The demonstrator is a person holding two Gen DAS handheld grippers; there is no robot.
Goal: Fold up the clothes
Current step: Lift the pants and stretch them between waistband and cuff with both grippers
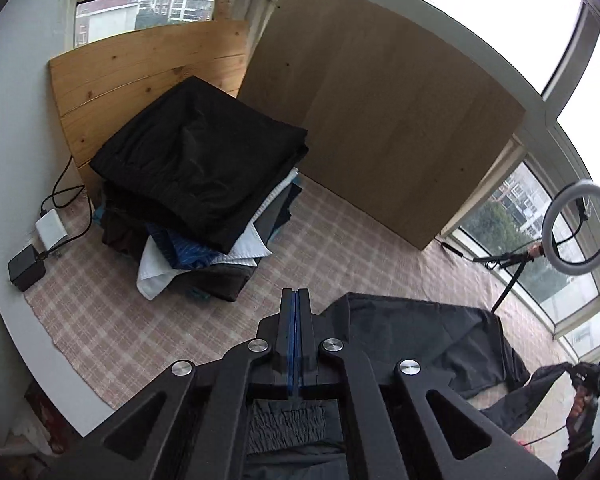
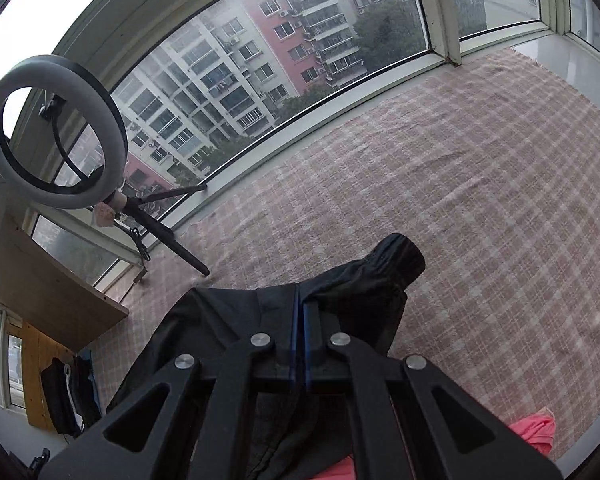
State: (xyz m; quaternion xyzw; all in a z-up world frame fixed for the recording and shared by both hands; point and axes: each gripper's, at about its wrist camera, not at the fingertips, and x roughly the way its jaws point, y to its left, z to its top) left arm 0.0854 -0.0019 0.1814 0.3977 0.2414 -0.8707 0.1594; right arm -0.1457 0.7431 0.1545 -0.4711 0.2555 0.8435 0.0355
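Note:
A black garment (image 1: 416, 340) lies partly spread on the pink checked cloth (image 1: 112, 320). My left gripper (image 1: 296, 296) is shut, and the garment's gathered waistband (image 1: 288, 424) hangs under it, pinched between the blue pads. My right gripper (image 2: 302, 304) is shut on the same garment (image 2: 228, 320) near a ribbed cuff (image 2: 400, 256), lifted a little above the checked cloth (image 2: 460, 200). The right gripper also shows far right in the left wrist view (image 1: 584, 376), holding a raised fold.
A stack of folded clothes (image 1: 196, 176) with a black piece on top stands at the back left. Wooden boards (image 1: 380, 112) lean against the windows. A ring light on a tripod (image 2: 56, 132) stands by the window. Chargers and cables (image 1: 40, 240) lie left. A pink garment (image 2: 532, 436) lies lower right.

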